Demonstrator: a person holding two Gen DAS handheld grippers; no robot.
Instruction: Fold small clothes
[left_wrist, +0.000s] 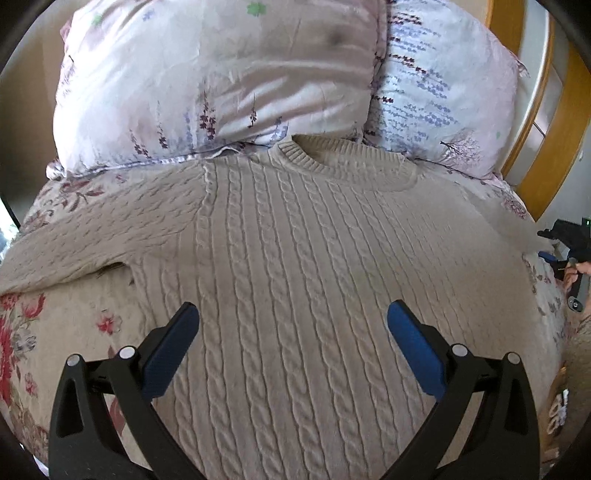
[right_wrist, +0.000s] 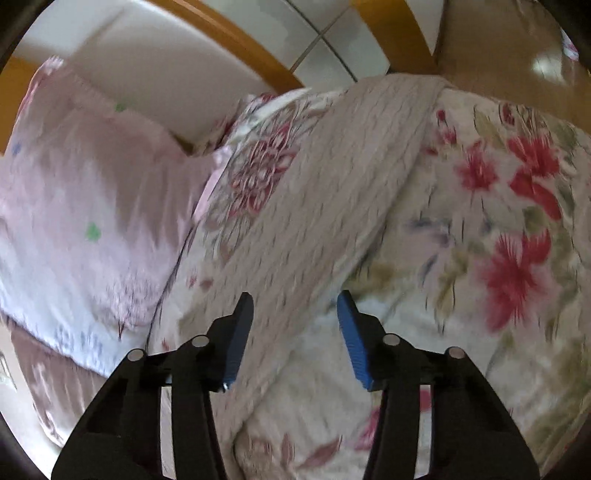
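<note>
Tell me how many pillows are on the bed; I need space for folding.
2. A pink pillow lies behind the sweater's left shoulder; a white pillow sits right of it, by the wooden frame. More may lie out of view.

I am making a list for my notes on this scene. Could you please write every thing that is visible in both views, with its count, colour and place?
beige cable-knit sweater: one, beige, spread flat on the bed, neck toward the pillows; one sleeve lies stretched out on the bedspread
floral bedspread: one, cream with red flowers, under the sweater
pale floral pillows: two, pinkish-white and bluish-white, side by side at the bed's head
wooden bed frame: one, orange-brown, behind the pillows
left claw: one, black with blue pads, open above the sweater's body
right claw: one, same colours, open over the sleeve, nothing gripped
</note>
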